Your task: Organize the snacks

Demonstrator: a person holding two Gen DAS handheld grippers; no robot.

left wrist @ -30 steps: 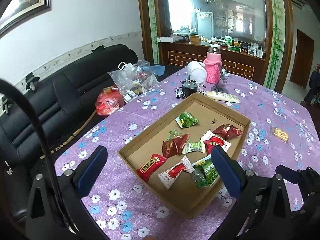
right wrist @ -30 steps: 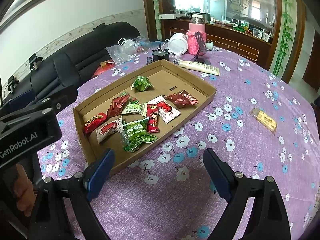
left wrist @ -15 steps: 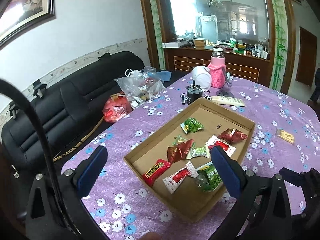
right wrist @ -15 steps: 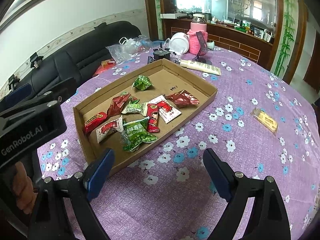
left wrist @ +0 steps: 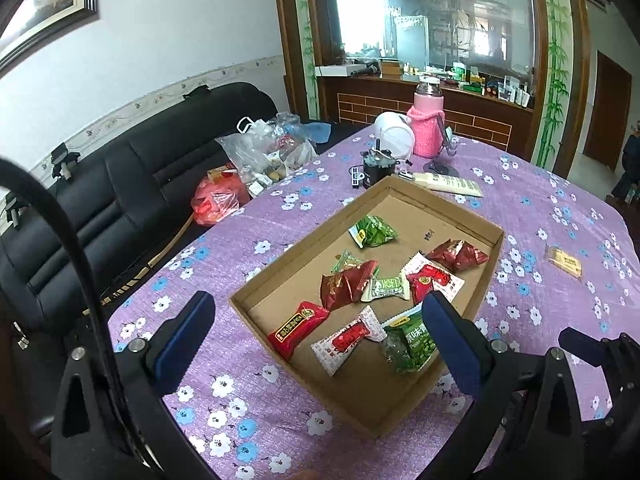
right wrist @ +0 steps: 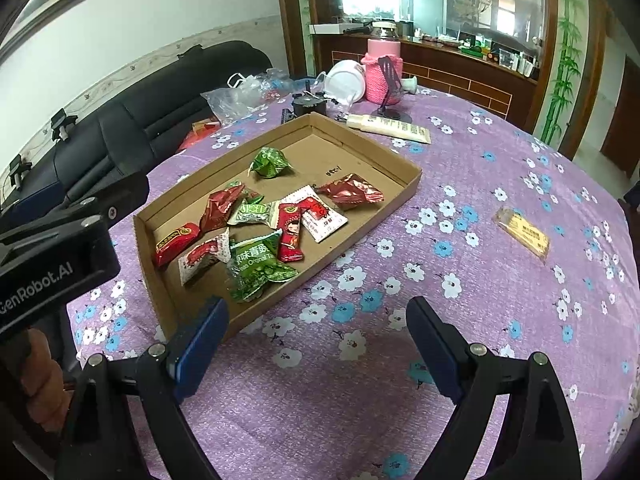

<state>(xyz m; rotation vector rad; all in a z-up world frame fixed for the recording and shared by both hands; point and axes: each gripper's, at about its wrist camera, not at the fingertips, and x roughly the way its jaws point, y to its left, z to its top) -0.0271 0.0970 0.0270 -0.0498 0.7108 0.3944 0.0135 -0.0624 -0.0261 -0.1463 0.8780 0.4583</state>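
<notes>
Snacks (right wrist: 256,236) in the box (right wrist: 404,184) look light and crinkly, best pinched by an edge; both tongs (left wrist: 316,336) (right wrist: 316,340) are spread and empty.

Left hand-held gripper (left wrist: 316,320) – jaws spread, right hand-held gripper (right wrist: 316,330) – likewise

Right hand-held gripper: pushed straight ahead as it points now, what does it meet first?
Probably the purple floral tablecloth between the open jaws of the right hand-held gripper; the cardboard tray lies slightly left. Depth unclear.
</notes>
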